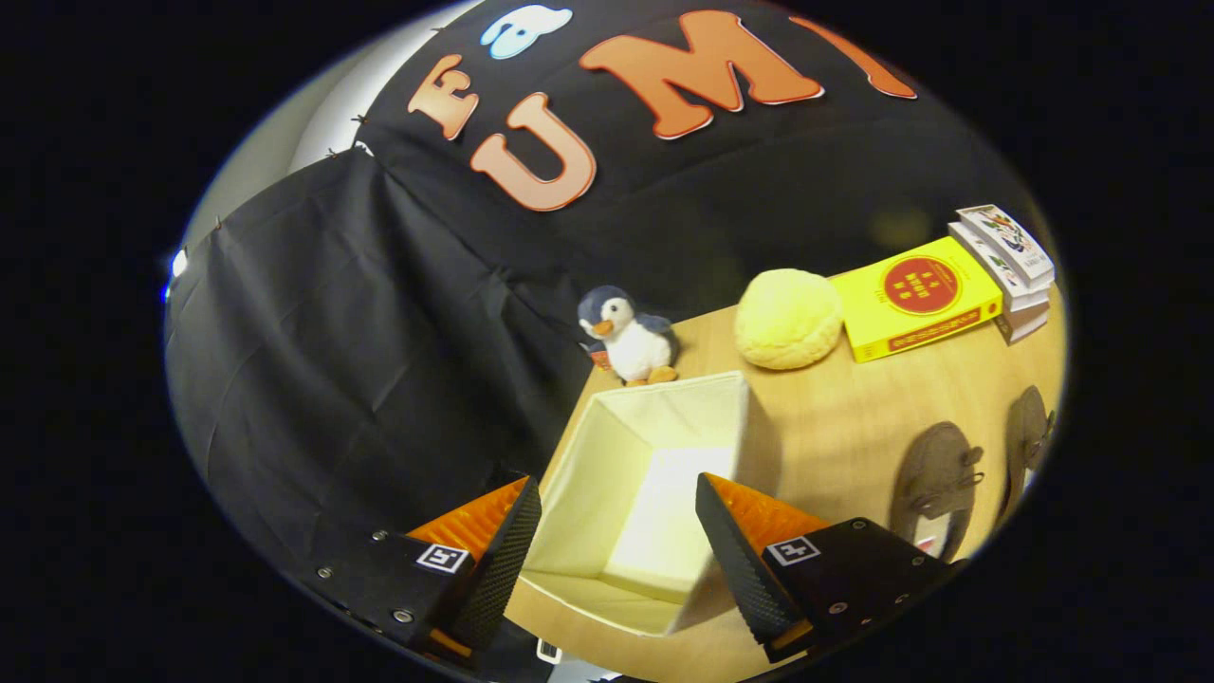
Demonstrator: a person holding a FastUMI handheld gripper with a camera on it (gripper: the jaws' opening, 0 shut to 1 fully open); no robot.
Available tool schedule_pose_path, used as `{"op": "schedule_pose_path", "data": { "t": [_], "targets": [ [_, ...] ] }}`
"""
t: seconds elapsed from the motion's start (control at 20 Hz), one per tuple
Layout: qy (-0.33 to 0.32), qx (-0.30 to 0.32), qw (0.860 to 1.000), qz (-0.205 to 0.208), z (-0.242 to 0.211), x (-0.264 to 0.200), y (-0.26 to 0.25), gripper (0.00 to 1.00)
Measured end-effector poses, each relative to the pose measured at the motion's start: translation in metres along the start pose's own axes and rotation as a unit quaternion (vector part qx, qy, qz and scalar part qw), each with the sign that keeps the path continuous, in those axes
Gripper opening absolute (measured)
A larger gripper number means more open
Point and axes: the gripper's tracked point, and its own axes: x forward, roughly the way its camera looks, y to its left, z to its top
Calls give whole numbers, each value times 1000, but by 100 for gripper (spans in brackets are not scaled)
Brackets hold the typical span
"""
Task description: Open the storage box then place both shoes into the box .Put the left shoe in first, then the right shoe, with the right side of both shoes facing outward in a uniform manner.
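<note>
Centrally, the gripper (616, 531) hangs with fingers (507, 550) spread apart and empty above the open storage box (664, 417), which sits at the desk's (854, 417) left edge. Two dark shoes (934, 484) lie side by side toward the right edge. Beyond the box stand a penguin toy (626, 334), a yellow ball (787, 318) and books (915, 299).
</note>
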Motion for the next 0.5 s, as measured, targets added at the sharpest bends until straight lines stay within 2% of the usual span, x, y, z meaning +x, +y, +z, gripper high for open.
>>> {"op": "schedule_pose_path", "data": {
  "t": [0.3,0.5],
  "targets": [
    [-14,-33,993,-112,-3,-46,-105,98],
    [-17,-35,986,-164,-10,-73,-161,98]
  ]
}}
